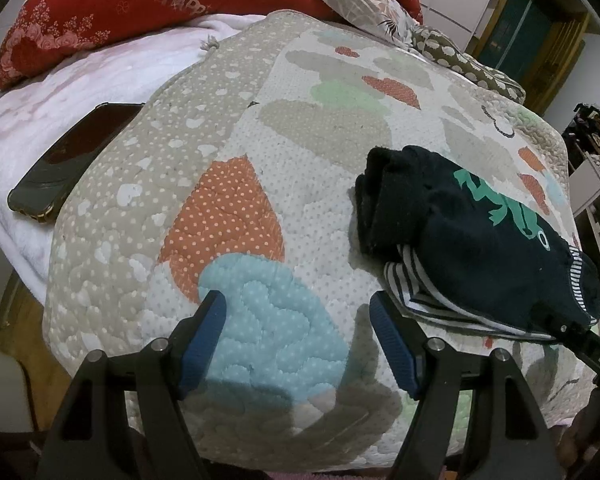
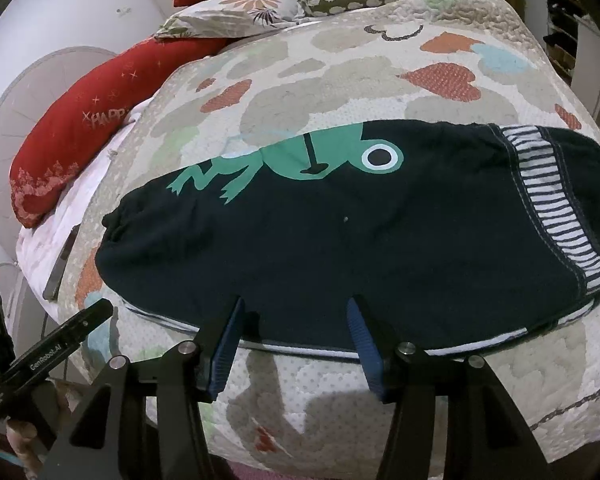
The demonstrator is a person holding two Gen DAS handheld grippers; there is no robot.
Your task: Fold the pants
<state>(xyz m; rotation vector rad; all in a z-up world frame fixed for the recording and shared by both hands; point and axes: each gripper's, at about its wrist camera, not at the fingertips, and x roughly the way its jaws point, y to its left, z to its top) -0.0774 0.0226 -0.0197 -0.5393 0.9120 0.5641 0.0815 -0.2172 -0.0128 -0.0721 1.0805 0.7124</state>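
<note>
**Onlooker:** Left wrist view first: the left gripper [image 1: 296,306] hangs over the quilt [image 1: 236,168] with its blue pads well apart and nothing between them, just a pale blue patch of the quilt's pattern underneath.

**Friend:** And the pants?

**Onlooker:** The pants [image 1: 476,232] lie folded on the quilt, off to the right of that gripper and clear of it. They're dark navy, with a green frog print [image 1: 500,204] on top and a striped lining [image 1: 416,280] peeking out at the near edge.

**Friend:** What does the other camera give you?

**Onlooker:** From the right wrist view the pants [image 2: 320,240] fill the middle, lying crosswise, with the frog print [image 2: 300,160] along the far edge and a striped band [image 2: 548,208] at the right end. The right gripper [image 2: 296,304] sits at the near edge of the fabric, its fingers spread. The tips overlap the dark cloth in the picture, but the pads aren't pressing on it, so it isn't pinching anything.

**Friend:** Anything else on the bed?

**Onlooker:** A dark phone [image 1: 68,160] lies on a pinkish white blanket [image 1: 100,72] to the left of the quilt. A red pillow [image 1: 112,8] sits at the far end, with a floral pillow [image 1: 364,4] beside it. In the right wrist view, the other handheld gripper's black body [image 2: 48,356] shows at the lower left.
</note>
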